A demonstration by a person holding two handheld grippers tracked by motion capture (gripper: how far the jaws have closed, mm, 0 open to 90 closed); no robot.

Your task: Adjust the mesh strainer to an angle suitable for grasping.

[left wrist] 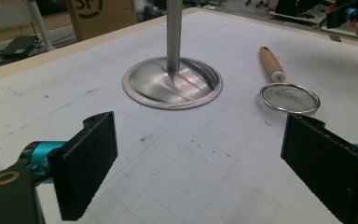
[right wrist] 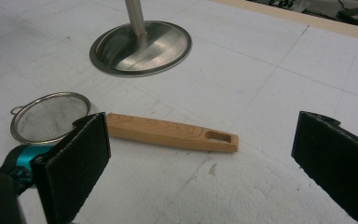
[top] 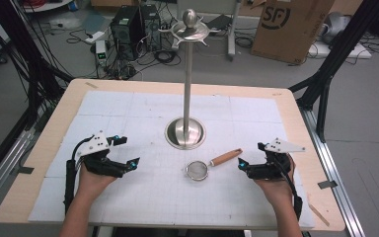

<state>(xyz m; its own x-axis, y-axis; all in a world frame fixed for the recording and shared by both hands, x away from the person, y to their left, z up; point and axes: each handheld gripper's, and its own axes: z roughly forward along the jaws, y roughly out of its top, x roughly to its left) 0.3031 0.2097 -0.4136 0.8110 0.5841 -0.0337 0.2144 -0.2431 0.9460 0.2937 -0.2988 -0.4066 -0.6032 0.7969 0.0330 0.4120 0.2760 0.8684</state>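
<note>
Your left tongs [top: 124, 152] hover with jaws apart over the table [top: 39, 148] at its near left. The strainer [top: 208, 165] lies flat near the stand's base [top: 185, 133], its handle pointing right toward your right tongs [top: 250, 158], jaws also apart.

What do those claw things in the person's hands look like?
Each hand holds a black gripper: the left gripper and the right gripper. Each has two flat black jaws with ridged, rubbery-looking pads, shiny turquoise metal bits, a pale grey three-cornered plate on top and a black cable trailing back along the bare forearm.
</note>
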